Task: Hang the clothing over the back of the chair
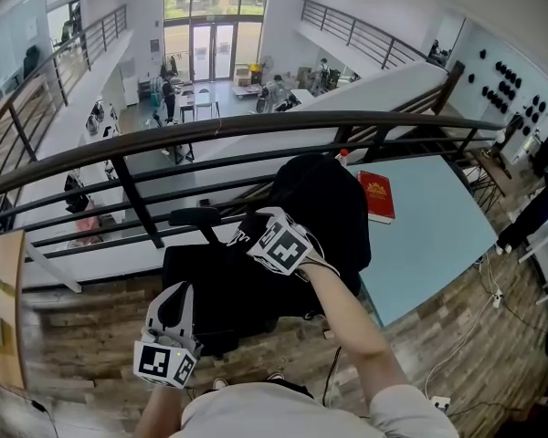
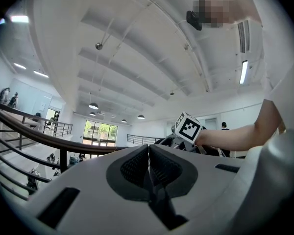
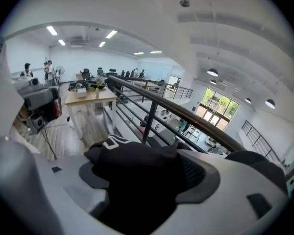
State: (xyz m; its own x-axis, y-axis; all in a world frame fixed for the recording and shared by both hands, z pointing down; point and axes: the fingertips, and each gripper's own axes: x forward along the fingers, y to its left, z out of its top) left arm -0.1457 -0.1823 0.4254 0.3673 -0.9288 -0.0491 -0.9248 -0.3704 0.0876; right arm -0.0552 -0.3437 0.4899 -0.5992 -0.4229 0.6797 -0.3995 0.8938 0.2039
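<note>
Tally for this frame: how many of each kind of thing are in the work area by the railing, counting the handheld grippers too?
Grippers: 2 (left gripper, right gripper)
Black garment: 1
Black office chair: 1
Red book: 1
Light blue table: 1
Total: 6

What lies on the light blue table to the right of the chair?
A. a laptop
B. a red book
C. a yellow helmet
B: the head view shows a red book at the edge of the light blue table, beside the black clothing.
</note>
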